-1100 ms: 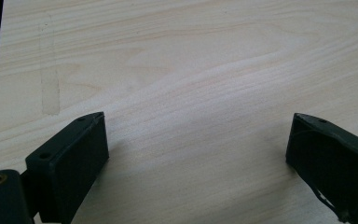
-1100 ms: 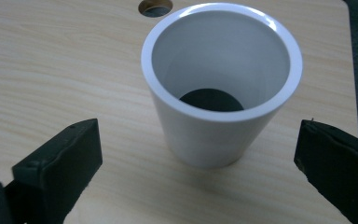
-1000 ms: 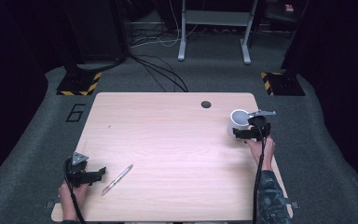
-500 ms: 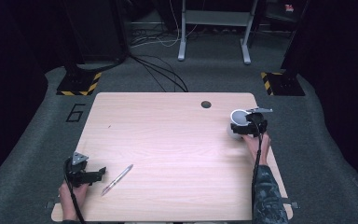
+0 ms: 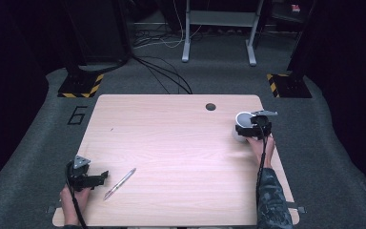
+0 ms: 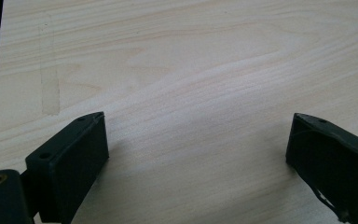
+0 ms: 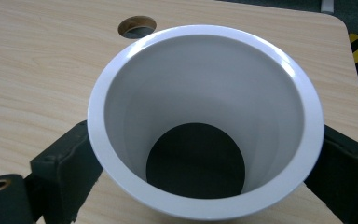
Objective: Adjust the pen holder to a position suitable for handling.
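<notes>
High view: I count one wooden table (image 5: pixel 181 157), one white cup (image 5: pixel 241 125), one pen (image 5: pixel 120 183) and two grippers. I take the cable hole (image 5: pixel 210 106) in the table's far edge as my landmark. The cup stands upright on the table, near the hole, to its right and a little toward the person. My right gripper (image 5: pixel 250 130) sits at the cup, with the right hand (image 5: pixel 257 145) behind it on the person's side. The pen lies flat on the table, well apart from the hole, toward the near left corner, and nothing touches it. My left gripper (image 5: pixel 94 179) rests just left of the pen, farther still from the hole, held by the left hand (image 5: pixel 74 195).

Right gripper view: one cup (image 7: pixel 205 121), seen from above its rim, white inside with a dark round bottom. The hole (image 7: pixel 137 25) shows just beyond the rim. One black jaw stands on each side of the cup wall, so the gripper brackets the cup; I cannot tell whether the jaws press on it.

Left gripper view: two black jaws stand wide apart over bare table (image 6: pixel 191 70), with nothing between them.
</notes>
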The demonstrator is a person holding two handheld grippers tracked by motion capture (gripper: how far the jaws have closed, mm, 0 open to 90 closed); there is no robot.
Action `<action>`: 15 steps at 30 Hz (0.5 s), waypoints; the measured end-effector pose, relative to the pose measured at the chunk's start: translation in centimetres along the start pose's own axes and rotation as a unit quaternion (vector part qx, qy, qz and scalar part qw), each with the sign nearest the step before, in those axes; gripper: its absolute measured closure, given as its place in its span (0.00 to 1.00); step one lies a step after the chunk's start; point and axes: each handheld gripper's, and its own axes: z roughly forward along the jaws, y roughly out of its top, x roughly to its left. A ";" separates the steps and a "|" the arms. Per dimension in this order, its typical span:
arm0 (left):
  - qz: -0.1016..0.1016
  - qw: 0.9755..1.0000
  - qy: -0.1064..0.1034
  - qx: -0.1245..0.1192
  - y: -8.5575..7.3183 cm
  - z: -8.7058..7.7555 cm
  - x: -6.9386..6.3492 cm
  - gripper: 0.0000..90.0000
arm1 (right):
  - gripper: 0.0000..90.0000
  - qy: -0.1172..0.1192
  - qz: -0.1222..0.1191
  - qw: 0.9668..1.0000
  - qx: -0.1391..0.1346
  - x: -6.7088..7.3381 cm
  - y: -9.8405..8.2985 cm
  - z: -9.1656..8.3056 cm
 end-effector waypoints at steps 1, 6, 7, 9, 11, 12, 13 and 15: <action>0.000 1.000 0.000 0.000 0.0 0.0 0.0 0.06 | 0.07 0.000 0.000 1.000 0.004 0.0 0.0 0.0; 0.000 1.000 0.000 0.000 0.0 0.0 0.0 0.06 | 0.07 0.000 0.001 1.000 0.003 0.1 0.0 0.0; 0.000 1.000 0.000 0.000 0.0 0.0 0.0 0.06 | 0.07 0.000 0.000 1.000 0.003 0.1 0.0 0.0; 0.000 1.000 0.000 0.000 0.0 0.0 0.0 0.06 | 0.07 0.002 0.000 1.000 0.004 0.2 0.0 -0.1; 0.000 1.000 0.000 0.000 0.0 0.0 0.0 0.06 | 0.07 0.003 0.001 1.000 0.005 0.3 0.0 -0.1; 0.000 1.000 0.000 0.000 0.0 0.0 0.0 0.06 | 0.07 0.003 0.001 1.000 0.005 0.3 0.0 -0.1; 0.001 1.000 0.000 0.001 0.0 0.0 0.0 0.06 | 0.07 0.003 -0.002 1.000 0.006 0.4 0.0 -0.1; 0.001 1.000 0.000 0.001 0.0 0.0 0.0 0.06 | 0.07 0.008 -0.005 1.000 0.007 0.6 0.0 -0.1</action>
